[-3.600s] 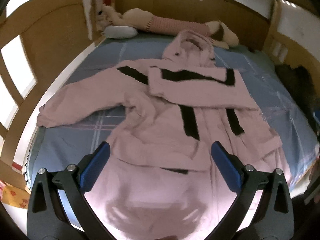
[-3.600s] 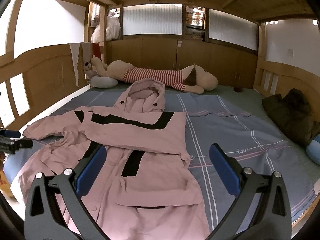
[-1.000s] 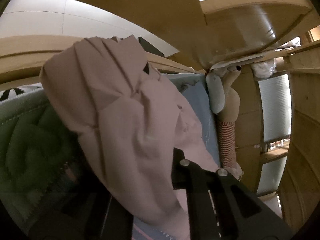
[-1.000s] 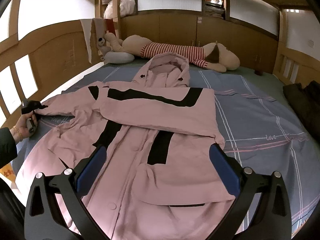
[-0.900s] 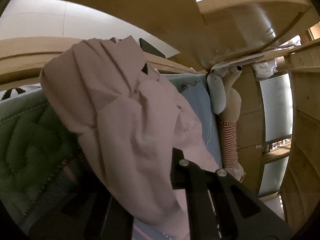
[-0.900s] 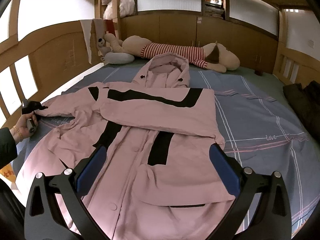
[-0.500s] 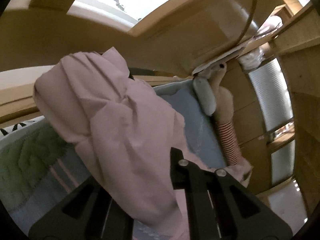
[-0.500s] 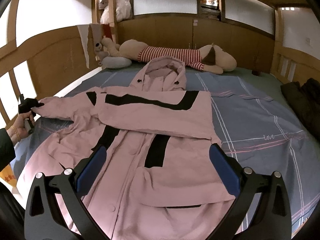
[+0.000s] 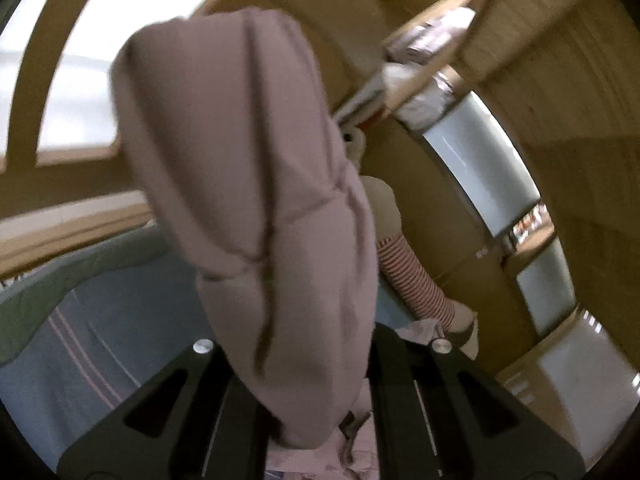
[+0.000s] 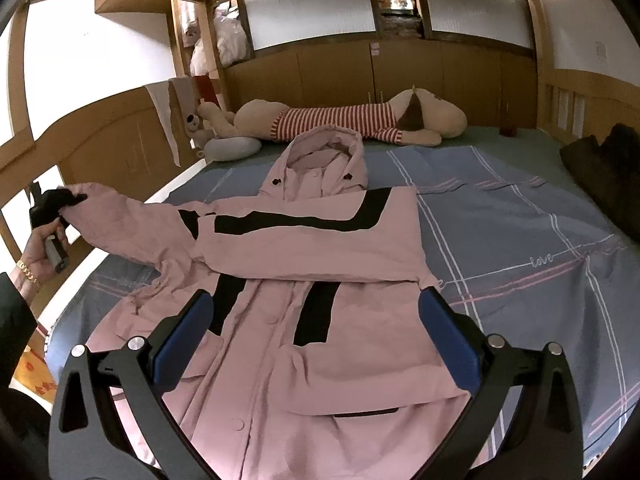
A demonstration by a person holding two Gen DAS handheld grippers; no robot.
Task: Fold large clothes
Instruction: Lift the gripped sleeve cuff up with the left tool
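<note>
The bed [image 10: 520,208], boxed in by wooden rails on the left, far and right sides, took up nearly the whole room, its blue striped sheet bare across the right half. On the left half lay the pink coat [image 10: 304,280], front up, hood toward the far end and hem at the near edge. One sleeve was already folded flat across the chest, its black stripe running left to right. The other sleeve [image 10: 120,220] was lifted off the sheet and stretched out toward the left rail.

A long plush dog [image 10: 352,120] in a striped shirt lay along the far edge, and a dark bundle of clothing [image 10: 604,168] sat against the right rail, well apart from the coat.

The left gripper [image 10: 56,204] was raised at the left edge of the bed, its jaws pinched on the cuff of that sleeve [image 9: 256,216]; the person's left hand [image 10: 42,248] curled around the handle below it, wrist bent back, a gold bracelet showing. From that gripper's own view the cuff bulged up between the black fingers.

The right gripper [image 10: 316,356] hovered above the coat's lower front at the near edge, its blue-padded jaws spread wide and holding nothing.
</note>
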